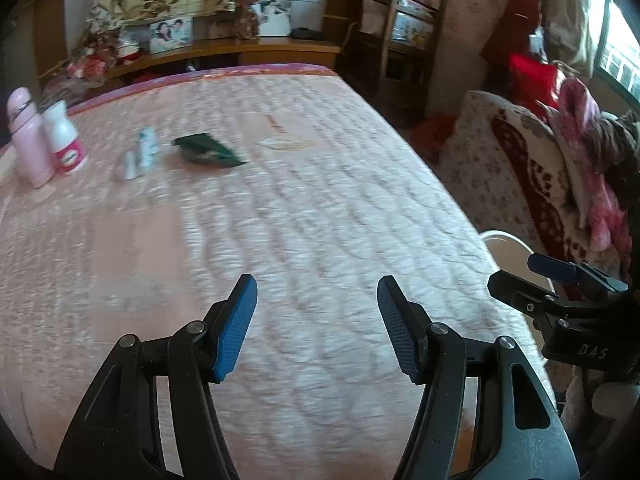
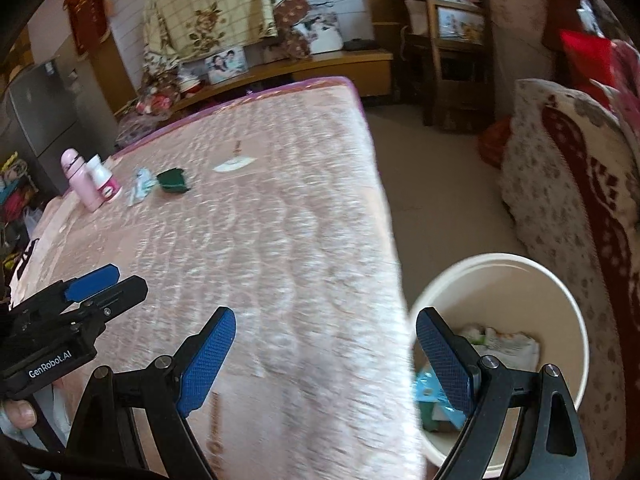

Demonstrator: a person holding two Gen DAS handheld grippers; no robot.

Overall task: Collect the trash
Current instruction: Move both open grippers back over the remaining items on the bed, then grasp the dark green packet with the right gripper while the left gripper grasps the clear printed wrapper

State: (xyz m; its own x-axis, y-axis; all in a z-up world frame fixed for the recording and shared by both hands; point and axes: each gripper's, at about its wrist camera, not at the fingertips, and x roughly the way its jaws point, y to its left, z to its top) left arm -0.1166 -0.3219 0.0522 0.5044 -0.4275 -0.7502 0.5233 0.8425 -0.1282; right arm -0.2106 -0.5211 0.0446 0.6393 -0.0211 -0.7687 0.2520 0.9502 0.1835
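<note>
A dark green wrapper (image 1: 208, 151) lies on the pink quilted bed (image 1: 280, 220), with a pale blue-white wrapper (image 1: 140, 156) to its left and a flat whitish scrap (image 1: 286, 145) to its right. They also show in the right wrist view: green wrapper (image 2: 173, 181), pale wrapper (image 2: 140, 188), scrap (image 2: 234, 165). My left gripper (image 1: 316, 328) is open and empty over the near part of the bed. My right gripper (image 2: 326, 356) is open and empty at the bed's right edge, beside a white bin (image 2: 560, 280) that holds several wrappers (image 2: 508, 344).
A pink flask (image 1: 28, 140) and a white bottle with a pink label (image 1: 68, 140) stand at the bed's far left. A wooden shelf (image 1: 256, 50) runs behind the bed. A patterned blanket pile (image 2: 568, 184) sits right of the bin. A wooden chair (image 2: 444, 48) stands at the back.
</note>
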